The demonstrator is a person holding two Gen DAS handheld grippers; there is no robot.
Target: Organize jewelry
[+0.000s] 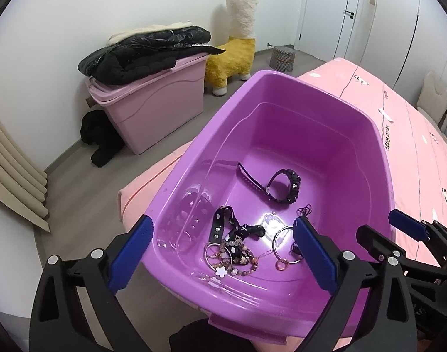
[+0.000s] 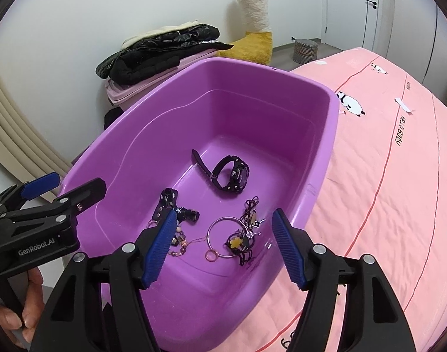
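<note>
A pink bed [image 2: 384, 176] carries a purple tub [image 2: 317, 158] at its corner, and both grippers hang over the tub's near end, angled steeply down into it. The left gripper [image 1: 223, 249] has its blue pads spread wide, nothing between them but the jewelry lying below; a hand [image 2: 26, 308] grips its handle at the lower left of the right wrist view. The right gripper [image 2: 224, 245] is also parted, its pads clear of everything, hovering above a cluster on the tub floor. Inside the tub, a black watch [image 2: 230, 173] lies toward the middle with its strap stretched out to the left. Nearer, a black ribbon strap [image 1: 227, 224] lies over a beaded bracelet [image 1: 235, 259] with a white flower charm. Just right of that sits a thin silver bangle [image 2: 223, 239], a small pink ring [image 2: 212, 255] touching its lower edge, and beside it a tangle of dark cords with a yellow flower charm [image 2: 235, 243].
</note>
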